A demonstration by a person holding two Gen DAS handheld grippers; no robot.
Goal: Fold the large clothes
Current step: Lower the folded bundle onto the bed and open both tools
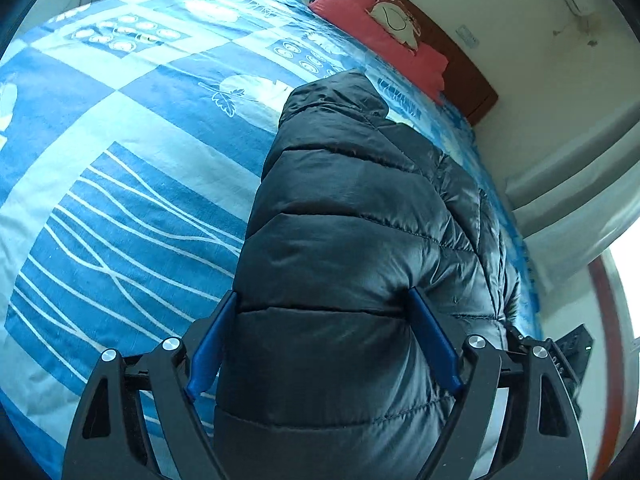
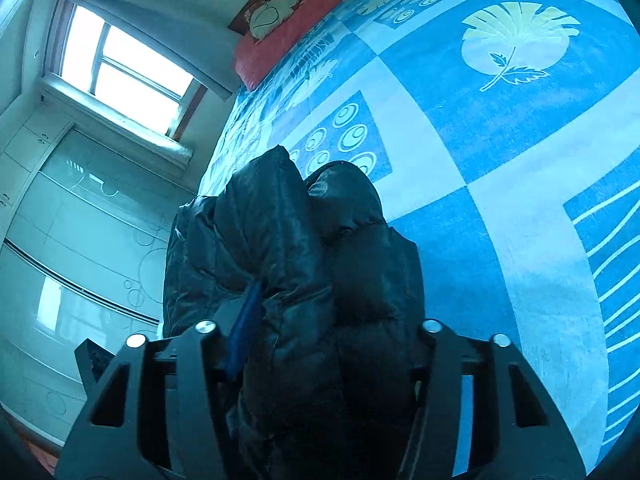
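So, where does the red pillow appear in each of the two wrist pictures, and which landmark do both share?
Left wrist view: the red pillow lies near the top, right of centre, at the far end of the blue bedspread.
Right wrist view: the red pillow is at the top, left of centre, right of the window.
Shared landmark: the black puffer jacket, between the fingers in both views.

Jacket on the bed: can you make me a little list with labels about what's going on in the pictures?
garment: black puffer jacket, bunched up
surface: bed with a blue patterned sheet
pillow: red pillow at the headboard
left gripper: wide apart, jacket between its fingers
right gripper: jacket bulk packed between its fingers
room: window beside the bed
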